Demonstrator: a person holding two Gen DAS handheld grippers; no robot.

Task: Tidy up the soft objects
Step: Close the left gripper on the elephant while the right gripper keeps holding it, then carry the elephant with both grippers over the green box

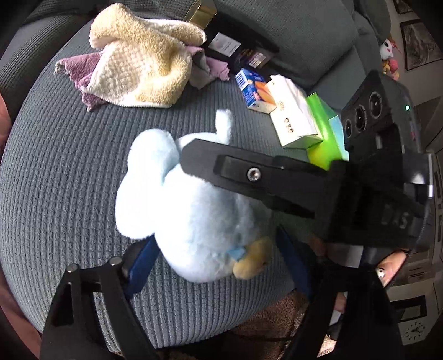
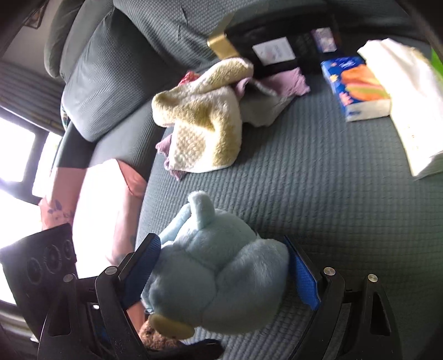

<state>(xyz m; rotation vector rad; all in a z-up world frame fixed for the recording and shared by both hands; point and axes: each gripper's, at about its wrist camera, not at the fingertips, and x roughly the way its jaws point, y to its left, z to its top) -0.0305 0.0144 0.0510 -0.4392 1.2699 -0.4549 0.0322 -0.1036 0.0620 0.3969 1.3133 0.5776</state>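
Observation:
A light blue plush toy [image 1: 191, 221] with a yellow foot lies on the grey-green sofa seat [image 1: 69, 166]. In the right wrist view the plush [image 2: 221, 271] sits between the blue pads of my right gripper [image 2: 224, 271], which touch its sides. In the left wrist view my left gripper [image 1: 216, 260] is open around the plush, and the right gripper's black finger [image 1: 249, 174] lies across its top. A cream-yellow towel [image 1: 138, 66] lies over a mauve cloth [image 1: 80, 63] further back; the towel also shows in the right wrist view [image 2: 205, 119].
Boxes lie at the back right: a blue box [image 1: 254, 88], a white box [image 1: 293, 113], a green box [image 1: 324, 130] and a black-and-gold box [image 2: 265, 47]. The sofa backrest [image 2: 166, 25] rises behind. A brown rug [image 1: 265, 326] lies below the seat's front edge.

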